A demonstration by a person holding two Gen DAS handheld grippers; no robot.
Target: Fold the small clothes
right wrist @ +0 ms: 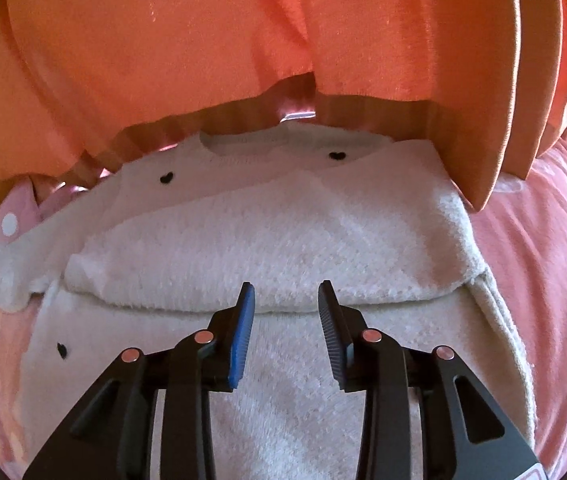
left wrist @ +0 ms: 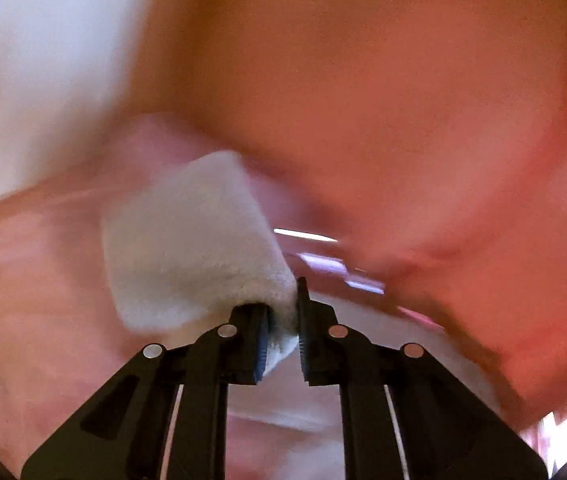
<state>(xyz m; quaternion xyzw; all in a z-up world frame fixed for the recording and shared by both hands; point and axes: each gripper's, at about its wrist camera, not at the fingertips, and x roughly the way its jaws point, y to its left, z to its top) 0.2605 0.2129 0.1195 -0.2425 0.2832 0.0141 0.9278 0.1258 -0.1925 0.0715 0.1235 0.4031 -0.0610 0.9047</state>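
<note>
Two views were logged, and the largest item in either was the orange curtain [right wrist: 203,40], which hung in folds across the whole upper part of the right wrist view, its lower hem ending just above the far edge of the garment. Below it lay the pink bedding [right wrist: 543,260], bare and free of clutter to the right of the garment, with a narrower strip showing at the left edge. The white fleece garment [right wrist: 283,232] lay flat on that bedding, centred, with its neckline at the far end toward the curtain; its long axis ran from the camera away toward the curtain. A folded-over layer crossed it from side to side, its near fold edge running roughly level just ahead of the fingertips. Small black heart marks dotted the fleece. A pink polka-dot cloth [right wrist: 13,218] sat at the far left, touching the garment's left corner. The right gripper [right wrist: 286,292] hovered over the middle of the garment with its jaws partly apart and nothing between them; whether the tips touched the fleece could not be told. The left wrist view was heavily blurred, background only pink and orange smears. The left gripper [left wrist: 283,308] was clamped on a white fleece piece [left wrist: 187,240], jaws nearly together, the cloth bunched between the pads and fanning up and to the left. Whether that piece belonged to the same garment could not be told.
</note>
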